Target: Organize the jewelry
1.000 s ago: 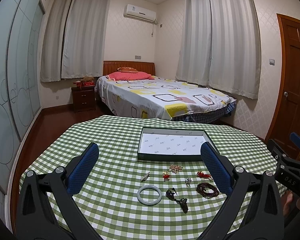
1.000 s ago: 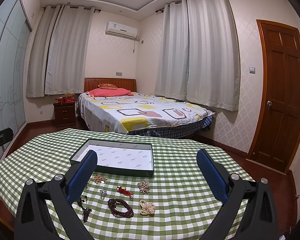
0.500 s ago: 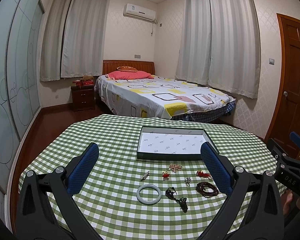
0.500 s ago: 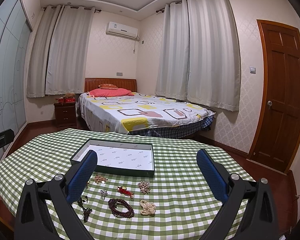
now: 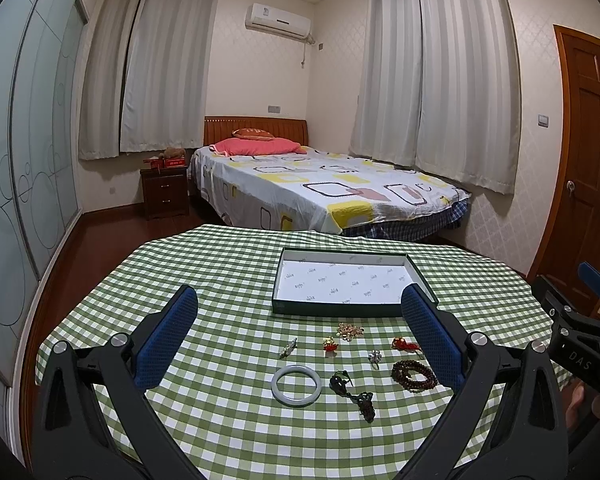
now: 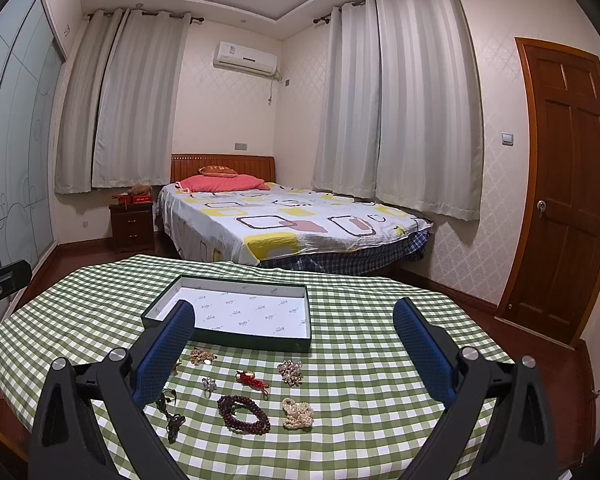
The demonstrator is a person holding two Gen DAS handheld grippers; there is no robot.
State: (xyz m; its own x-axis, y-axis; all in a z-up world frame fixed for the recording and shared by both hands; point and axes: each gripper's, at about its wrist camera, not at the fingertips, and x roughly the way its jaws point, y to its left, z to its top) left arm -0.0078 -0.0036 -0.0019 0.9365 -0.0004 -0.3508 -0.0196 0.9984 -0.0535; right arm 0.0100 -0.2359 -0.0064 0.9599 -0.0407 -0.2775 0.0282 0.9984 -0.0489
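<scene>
- Overhead, two hand-held grippers hover above a round table under a green-and-white checked cloth [image 5: 220, 272], both with blue-padded fingers spread wide and nothing between them.
- Left wrist view: the left gripper [image 5: 298, 340] frames a pale jade bangle [image 5: 296, 385] lying flat near the table's front edge, with a small silver brooch [image 5: 288, 348] just behind it. Neither piece shows in the right wrist view.
- Moving right in that same view: a little red-and-gold charm [image 5: 330, 345], a gold chain cluster [image 5: 350, 331], a dark corded pendant [image 5: 352, 394], a small silver flower piece [image 5: 375, 357], a red knotted tassel charm [image 5: 406, 346] and a dark red wooden bead bracelet [image 5: 414, 375], all loose on the cloth and apart from one another.
- Behind them sits a shallow dark-green box lined with white printed paper [image 5: 278, 304], holding no jewelry.
- At the far right edge appears part of the right gripper [image 5: 596, 292].
- Right wrist view: the right gripper [image 6: 294, 346] frames two pieces hidden from the other camera, a pale crystal cluster [image 6: 290, 372] and a cream pearl strand bunched in a heap [image 6: 298, 412], just right of the bead bracelet.
</scene>
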